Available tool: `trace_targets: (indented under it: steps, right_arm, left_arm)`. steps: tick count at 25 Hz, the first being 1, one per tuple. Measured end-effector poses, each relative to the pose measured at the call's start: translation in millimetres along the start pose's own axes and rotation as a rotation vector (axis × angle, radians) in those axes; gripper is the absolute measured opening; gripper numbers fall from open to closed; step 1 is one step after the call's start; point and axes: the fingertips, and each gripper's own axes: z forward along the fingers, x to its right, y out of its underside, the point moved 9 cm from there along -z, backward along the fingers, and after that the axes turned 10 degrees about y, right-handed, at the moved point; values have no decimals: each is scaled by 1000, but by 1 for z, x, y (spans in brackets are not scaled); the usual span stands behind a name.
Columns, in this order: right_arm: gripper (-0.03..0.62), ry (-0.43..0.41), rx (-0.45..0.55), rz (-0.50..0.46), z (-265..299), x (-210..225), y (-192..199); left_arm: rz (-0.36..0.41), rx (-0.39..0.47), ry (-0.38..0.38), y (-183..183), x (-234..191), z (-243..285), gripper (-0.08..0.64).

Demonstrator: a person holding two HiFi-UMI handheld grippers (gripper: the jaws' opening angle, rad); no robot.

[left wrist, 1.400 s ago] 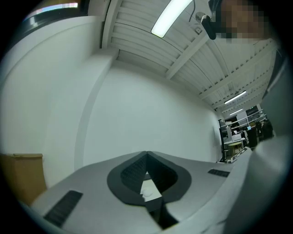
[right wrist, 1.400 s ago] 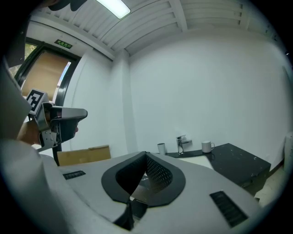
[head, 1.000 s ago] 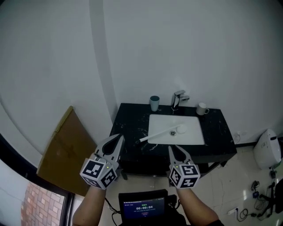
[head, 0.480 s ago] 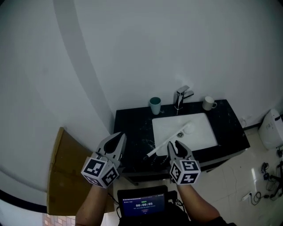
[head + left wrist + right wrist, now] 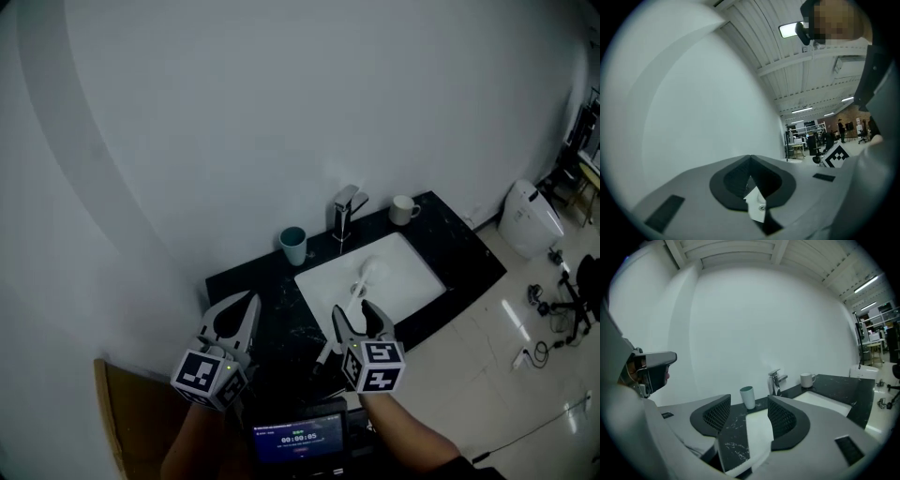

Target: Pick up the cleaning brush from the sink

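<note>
The white cleaning brush (image 5: 357, 292) lies slantwise in the white sink (image 5: 410, 272), its long handle reaching over the front rim onto the black counter (image 5: 272, 300). My right gripper (image 5: 354, 314) hovers above the handle's near end, jaws opening, nothing between them. In the right gripper view (image 5: 749, 414) the gap frames counter and white basin; I cannot pick out the brush there. My left gripper (image 5: 248, 300) hangs over the counter's left part, shut and empty; in its own view (image 5: 750, 158) the tips meet in front of a bare white wall.
A teal cup (image 5: 293, 246) (image 5: 748, 397), a chrome faucet (image 5: 345, 211) (image 5: 776, 380) and a white mug (image 5: 403, 208) (image 5: 806, 379) stand along the counter's back edge by the wall. A white toilet (image 5: 530, 217) is at the right, cardboard (image 5: 122, 412) at the lower left.
Both grippers have moved toward the sink, and the sink now lies slantwise in the head view. The right gripper's jaws have gone from nearly shut to clearly apart. The left stays shut.
</note>
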Motion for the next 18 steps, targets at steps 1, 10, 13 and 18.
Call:
trace_targets:
  steps: [1,10,13,18]
  right_arm:
    - [236,26,5,7,4,-8,0]
    - [236,182,-59,34,42,-19,16]
    - [293,216,-106,67,65,-6,24]
    - [293,305,-210,94,124,27,47]
  left_arm:
    - [3,0,21,2,-11,0,11]
    - [-57,3,155,23,-60,21,11]
    - [-76,-22,157,30,-64,35,11]
    - [-107,-48,147,41,-76,64,11]
